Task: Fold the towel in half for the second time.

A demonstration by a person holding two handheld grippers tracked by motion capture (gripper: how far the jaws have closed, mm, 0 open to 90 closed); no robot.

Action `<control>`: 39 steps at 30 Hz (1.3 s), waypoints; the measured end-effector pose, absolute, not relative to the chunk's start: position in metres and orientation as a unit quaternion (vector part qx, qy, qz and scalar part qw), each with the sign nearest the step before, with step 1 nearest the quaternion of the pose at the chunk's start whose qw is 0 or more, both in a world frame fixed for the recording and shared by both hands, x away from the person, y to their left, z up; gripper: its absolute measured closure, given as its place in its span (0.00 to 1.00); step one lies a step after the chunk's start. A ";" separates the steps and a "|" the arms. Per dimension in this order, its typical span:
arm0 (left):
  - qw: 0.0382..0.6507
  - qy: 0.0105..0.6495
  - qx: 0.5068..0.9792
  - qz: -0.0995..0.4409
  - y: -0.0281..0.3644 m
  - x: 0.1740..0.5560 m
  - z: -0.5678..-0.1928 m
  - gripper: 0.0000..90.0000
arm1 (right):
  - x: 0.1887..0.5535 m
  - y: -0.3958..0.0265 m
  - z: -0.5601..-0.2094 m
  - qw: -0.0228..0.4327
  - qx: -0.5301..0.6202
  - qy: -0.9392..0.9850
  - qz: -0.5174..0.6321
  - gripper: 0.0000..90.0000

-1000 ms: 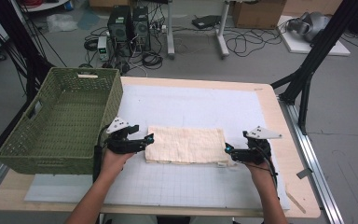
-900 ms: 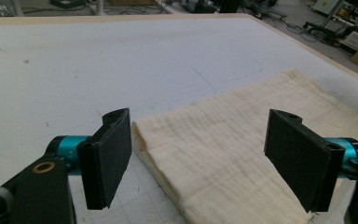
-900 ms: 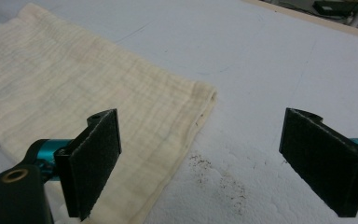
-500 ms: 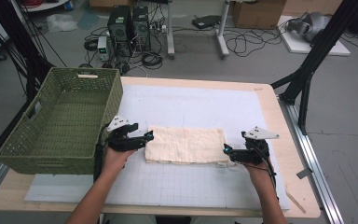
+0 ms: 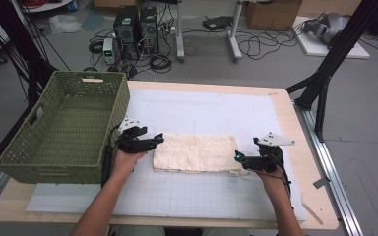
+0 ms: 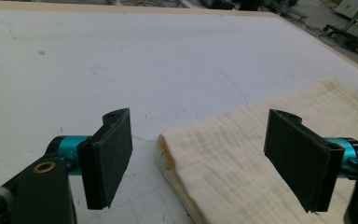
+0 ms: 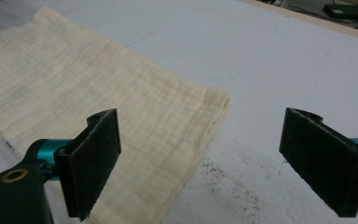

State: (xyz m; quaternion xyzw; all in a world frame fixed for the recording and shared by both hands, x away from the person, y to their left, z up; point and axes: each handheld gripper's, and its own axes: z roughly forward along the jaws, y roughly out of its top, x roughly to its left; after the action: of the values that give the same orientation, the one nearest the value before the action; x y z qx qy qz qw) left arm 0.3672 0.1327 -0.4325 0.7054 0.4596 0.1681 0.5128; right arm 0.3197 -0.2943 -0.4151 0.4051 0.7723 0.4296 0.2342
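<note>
On the white surface, the folded cream muslin cloth lies flat; both grippers, left and right, have edged closer, fingers spread wide at its ends, likely ready to pinch.

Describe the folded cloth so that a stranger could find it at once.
Look at the white mat on the wooden table; a green woven basket stands at its left. The cloth lies flat between the two grippers, cream and folded into a rectangle, the mat's one soft thing.
</note>
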 end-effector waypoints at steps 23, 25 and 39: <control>0.426 0.429 0.776 0.179 0.114 0.385 -0.451 0.75 | 0.359 -0.278 -0.412 0.212 0.425 0.788 0.391 0.13; 0.424 0.432 0.775 0.180 0.114 0.385 -0.451 0.83 | 0.366 -0.276 -0.415 0.203 0.429 0.794 0.379 0.13; 0.428 0.432 0.775 0.173 0.115 0.385 -0.452 0.94 | 0.410 -0.263 -0.432 0.163 0.433 0.827 0.319 0.39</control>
State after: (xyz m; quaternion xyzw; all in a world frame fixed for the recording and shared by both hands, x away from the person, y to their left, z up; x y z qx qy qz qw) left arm 0.3854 0.1149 -0.4516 0.7748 0.4322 0.1728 0.4278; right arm 0.4103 -0.2632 -0.4321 0.4329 0.8274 0.3186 0.1631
